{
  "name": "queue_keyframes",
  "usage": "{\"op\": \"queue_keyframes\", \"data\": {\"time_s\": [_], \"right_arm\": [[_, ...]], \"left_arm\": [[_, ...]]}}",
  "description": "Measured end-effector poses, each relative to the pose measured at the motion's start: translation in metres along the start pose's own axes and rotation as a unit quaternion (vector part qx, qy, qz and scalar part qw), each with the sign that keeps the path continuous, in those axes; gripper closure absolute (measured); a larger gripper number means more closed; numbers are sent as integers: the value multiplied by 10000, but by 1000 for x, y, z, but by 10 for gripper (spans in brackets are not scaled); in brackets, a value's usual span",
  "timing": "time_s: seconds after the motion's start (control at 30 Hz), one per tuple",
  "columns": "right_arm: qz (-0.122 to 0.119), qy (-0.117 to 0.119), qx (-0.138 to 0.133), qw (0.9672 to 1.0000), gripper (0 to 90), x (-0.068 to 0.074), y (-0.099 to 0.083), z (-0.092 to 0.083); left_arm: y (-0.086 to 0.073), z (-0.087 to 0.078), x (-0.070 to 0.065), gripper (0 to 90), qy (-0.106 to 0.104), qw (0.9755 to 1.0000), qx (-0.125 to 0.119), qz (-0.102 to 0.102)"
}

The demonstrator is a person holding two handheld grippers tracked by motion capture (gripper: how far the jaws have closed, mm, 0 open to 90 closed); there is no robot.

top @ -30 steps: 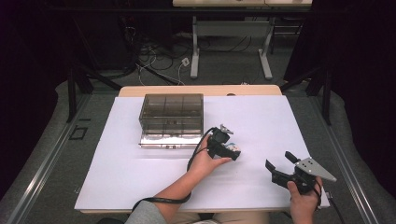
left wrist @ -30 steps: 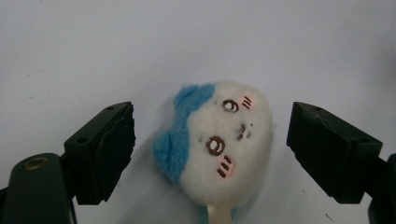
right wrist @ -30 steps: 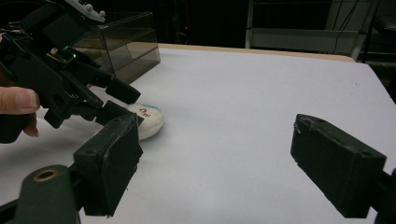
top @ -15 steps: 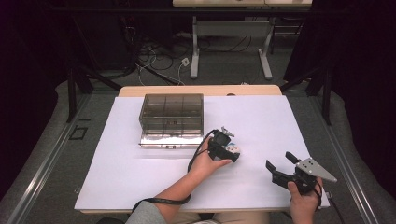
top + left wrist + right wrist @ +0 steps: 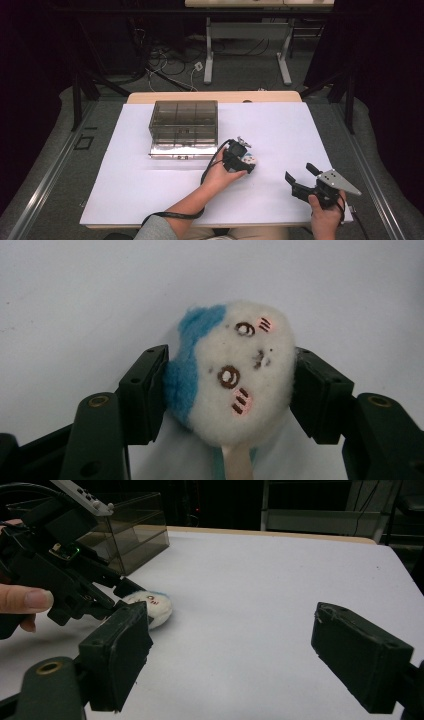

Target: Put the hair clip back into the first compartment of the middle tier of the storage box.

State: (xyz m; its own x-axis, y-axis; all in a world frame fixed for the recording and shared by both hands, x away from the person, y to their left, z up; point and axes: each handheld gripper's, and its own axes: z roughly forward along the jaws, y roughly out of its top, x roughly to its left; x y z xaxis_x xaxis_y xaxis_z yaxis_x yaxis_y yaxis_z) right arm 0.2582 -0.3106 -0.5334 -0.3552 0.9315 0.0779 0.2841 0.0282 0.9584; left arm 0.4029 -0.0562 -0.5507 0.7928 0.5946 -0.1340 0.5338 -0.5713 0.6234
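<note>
Since the earlier frames, neither hand has shifted; only the left gripper's (image 5: 248, 161) jaws have just been closing, and their pads now press both sides of the plush toy (image 5: 232, 372).

Counter (image 5: 150, 200): white sheet over it. Smoke-tinted compartment box (image 5: 184, 122) sits toward the far-left part, its clear lid lying flat on the near side.

Left forearm comes in from the near edge, angled up and right toward the middle of the counter; hand wrapped around the gripper body, jaws pointing down onto the toy. Toy lies on the counter just right of centre, near the box's near-right corner: round white head, blue patch, pink cheeks.

Right gripper (image 5: 302, 184) held near the near-right corner, aimed left toward the toy. Jaws wide apart, nothing between them.
</note>
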Motion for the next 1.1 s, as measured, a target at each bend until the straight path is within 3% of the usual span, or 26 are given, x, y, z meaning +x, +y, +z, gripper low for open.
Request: {"op": "queue_keyframes", "data": {"time_s": [0.33, 0.73, 1.1], "right_arm": [[-3, 2, -4, 10000, 153, 0, 0, 0], [27, -7, 6, 10000, 153, 0, 1, -1], [-4, 5, 12, 10000, 153, 0, 0, -1]], "left_arm": [[1, -2, 0, 387, -25, 10000, 40, 57], [5, -13, -4, 393, -31, 9999, -145, 58], [8, -26, -4, 394, -30, 9996, -173, 241]]}}
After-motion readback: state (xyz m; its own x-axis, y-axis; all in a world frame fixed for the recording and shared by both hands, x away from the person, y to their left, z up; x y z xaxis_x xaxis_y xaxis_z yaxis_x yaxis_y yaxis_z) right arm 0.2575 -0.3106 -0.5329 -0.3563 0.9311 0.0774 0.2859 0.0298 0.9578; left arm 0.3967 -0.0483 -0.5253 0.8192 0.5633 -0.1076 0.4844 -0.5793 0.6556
